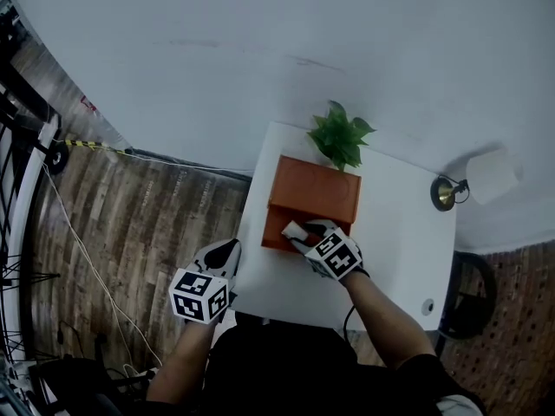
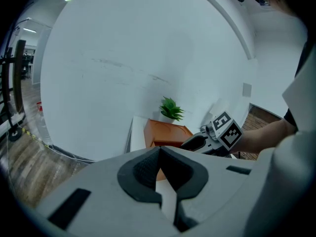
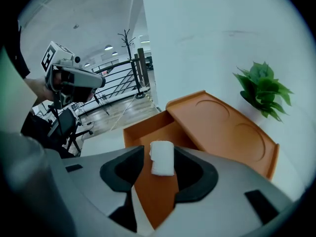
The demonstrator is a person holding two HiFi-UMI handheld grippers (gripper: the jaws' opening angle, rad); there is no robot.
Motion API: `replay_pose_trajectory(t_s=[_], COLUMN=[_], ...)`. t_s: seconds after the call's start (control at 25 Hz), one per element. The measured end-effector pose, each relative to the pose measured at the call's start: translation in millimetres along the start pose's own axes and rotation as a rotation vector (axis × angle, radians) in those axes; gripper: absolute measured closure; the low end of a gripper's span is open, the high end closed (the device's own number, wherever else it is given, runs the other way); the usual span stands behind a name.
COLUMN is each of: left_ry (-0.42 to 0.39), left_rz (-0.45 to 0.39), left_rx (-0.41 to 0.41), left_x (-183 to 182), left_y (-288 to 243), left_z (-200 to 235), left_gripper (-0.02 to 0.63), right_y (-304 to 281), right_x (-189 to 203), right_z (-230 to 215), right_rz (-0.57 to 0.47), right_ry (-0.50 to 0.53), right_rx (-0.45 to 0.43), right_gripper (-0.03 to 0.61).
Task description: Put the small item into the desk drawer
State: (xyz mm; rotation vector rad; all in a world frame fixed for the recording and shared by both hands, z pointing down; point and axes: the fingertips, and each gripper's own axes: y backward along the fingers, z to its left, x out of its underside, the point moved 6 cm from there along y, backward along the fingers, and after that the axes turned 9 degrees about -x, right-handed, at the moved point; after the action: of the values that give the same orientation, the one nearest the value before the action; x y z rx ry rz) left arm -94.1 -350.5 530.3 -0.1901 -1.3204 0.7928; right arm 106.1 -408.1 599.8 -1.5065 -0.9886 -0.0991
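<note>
Small item (image 3: 162, 161) in the open drawer (image 3: 144, 132), right gripper (image 3: 161, 153) wide around it.

White roll sits on the orange drawer floor between the right pads, with a visible gap to the left pad; right-side contact unclear. The drawer is pulled out of the orange box (image 1: 314, 189), whose lid with two round recesses covers the drawer's back part. The box stands on the white table (image 1: 390, 232), with the plant (image 1: 340, 135) just behind it against the wall and the lamp (image 1: 481, 180) well apart at the right corner. Left gripper (image 2: 159, 154) has its jaws together and empty; it is off the table's left edge over the wood floor (image 1: 130, 224), well apart from the drawer. Cable (image 1: 87, 250) runs along the floor.
</note>
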Motion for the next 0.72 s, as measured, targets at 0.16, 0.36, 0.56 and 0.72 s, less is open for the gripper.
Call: replay_pose_trajectory(t_s=[0.16,0.36,0.56,0.72], left_ry=[-0.017,-0.032,-0.047,-0.062], left_rz=[-0.036,-0.073,-0.092,-0.097], left_rx=[0.009,0.027,0.054,0.075], left_x=[-9.8,-12.0,-9.5,-1.4], left_y=[16.8,36.8,56.4,75.6], left_z=[0.8,1.5,-0.1,0.7], left_gripper=[0.611,0.611,0.611,0.611], right_y=[21.3,49.1,74.3,88.9], right_x=[-1.6,-3.9,-2.5,11.5], right_z=[10.4,26.9,51.6,78.3], right_rz=[-0.036,-0.114,-0.197,-0.259], right_ry=[-0.021,-0.042,-0.068,-0.116], right_rx=[0.05,0.135,0.212,0.259], right_gripper=[0.393,0.414,0.451,0.48])
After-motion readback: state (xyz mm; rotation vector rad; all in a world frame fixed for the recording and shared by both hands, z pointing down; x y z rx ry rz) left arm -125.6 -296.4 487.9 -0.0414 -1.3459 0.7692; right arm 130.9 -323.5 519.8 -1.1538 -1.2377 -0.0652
